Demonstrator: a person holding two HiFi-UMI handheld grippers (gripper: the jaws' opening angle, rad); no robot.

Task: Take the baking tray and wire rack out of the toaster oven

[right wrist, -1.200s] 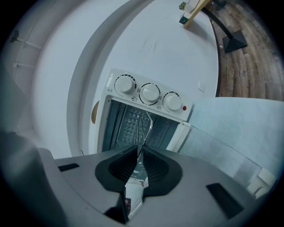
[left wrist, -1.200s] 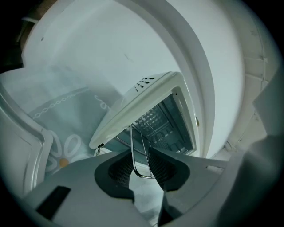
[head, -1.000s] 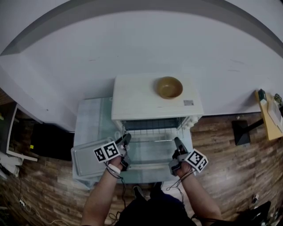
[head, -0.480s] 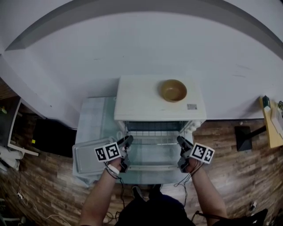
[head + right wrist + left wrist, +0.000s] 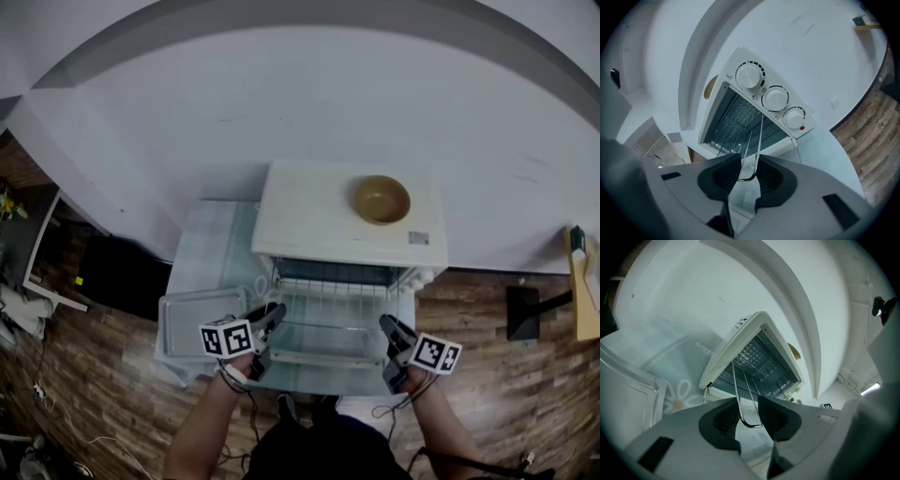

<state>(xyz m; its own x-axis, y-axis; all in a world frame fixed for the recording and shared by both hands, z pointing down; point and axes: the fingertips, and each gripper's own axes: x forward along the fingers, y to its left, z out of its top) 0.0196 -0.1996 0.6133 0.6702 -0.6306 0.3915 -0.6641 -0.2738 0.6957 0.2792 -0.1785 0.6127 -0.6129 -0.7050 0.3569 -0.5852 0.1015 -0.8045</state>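
The white toaster oven (image 5: pixel 319 211) stands with its glass door (image 5: pixel 323 345) folded down. Its wire rack (image 5: pixel 333 305) sticks partly out over the door. My left gripper (image 5: pixel 274 311) is shut on the rack's front left corner loop (image 5: pixel 740 394), which spans the gap between both pads. The left jaws (image 5: pixel 749 416) have just been opening a little. My right gripper (image 5: pixel 386 325) is shut on the front right corner (image 5: pixel 757 140), after its jaws (image 5: pixel 749 171) closed in on the wire. The baking tray (image 5: pixel 187 323) lies on the table left of the oven, also seen from the left gripper (image 5: pixel 623 390).
A tan bowl (image 5: pixel 382 200) sits on the oven's top. The oven's three knobs (image 5: pixel 776 98) are on its right side. A pale patterned cloth (image 5: pixel 211 248) covers the table. Wood floor surrounds the table, and a white wall rises behind it.
Both grippers have drawn back toward me along the open door, the left one more. The right gripper has rolled. The rack corners stay between the jaws.
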